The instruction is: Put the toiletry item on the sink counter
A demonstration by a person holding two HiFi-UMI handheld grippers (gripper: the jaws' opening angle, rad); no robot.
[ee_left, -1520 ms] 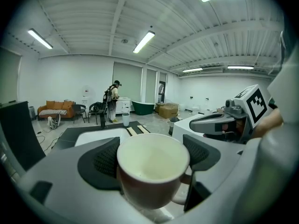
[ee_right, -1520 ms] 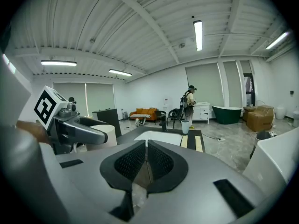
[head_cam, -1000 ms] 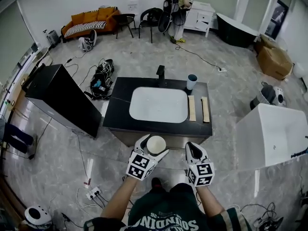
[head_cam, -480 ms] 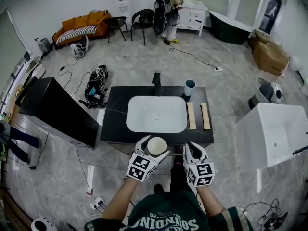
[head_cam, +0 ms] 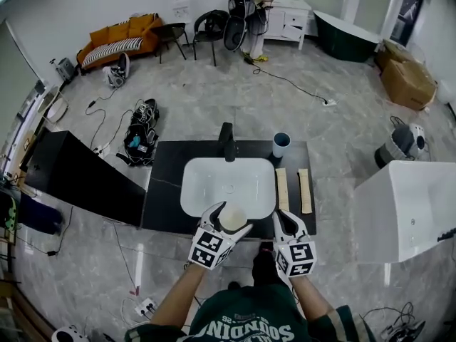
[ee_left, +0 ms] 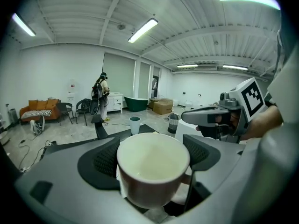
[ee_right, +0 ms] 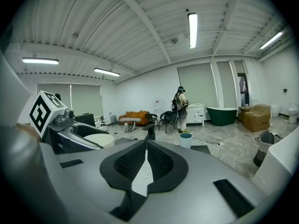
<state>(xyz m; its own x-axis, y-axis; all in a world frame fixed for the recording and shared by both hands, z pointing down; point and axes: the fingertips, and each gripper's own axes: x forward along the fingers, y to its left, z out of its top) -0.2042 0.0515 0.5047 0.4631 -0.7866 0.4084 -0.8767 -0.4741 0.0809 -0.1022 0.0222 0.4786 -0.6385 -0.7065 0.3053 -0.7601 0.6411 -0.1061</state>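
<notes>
Upright cream cup (head_cam: 231,217) gripped in left tool (head_cam: 229,219).

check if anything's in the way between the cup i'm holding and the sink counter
Nothing visible blocks it. The cup sits in the left gripper at the near edge of the sink counter, by the basin. The left side is bare; two wooden strips and a blue cup sit right.
</notes>
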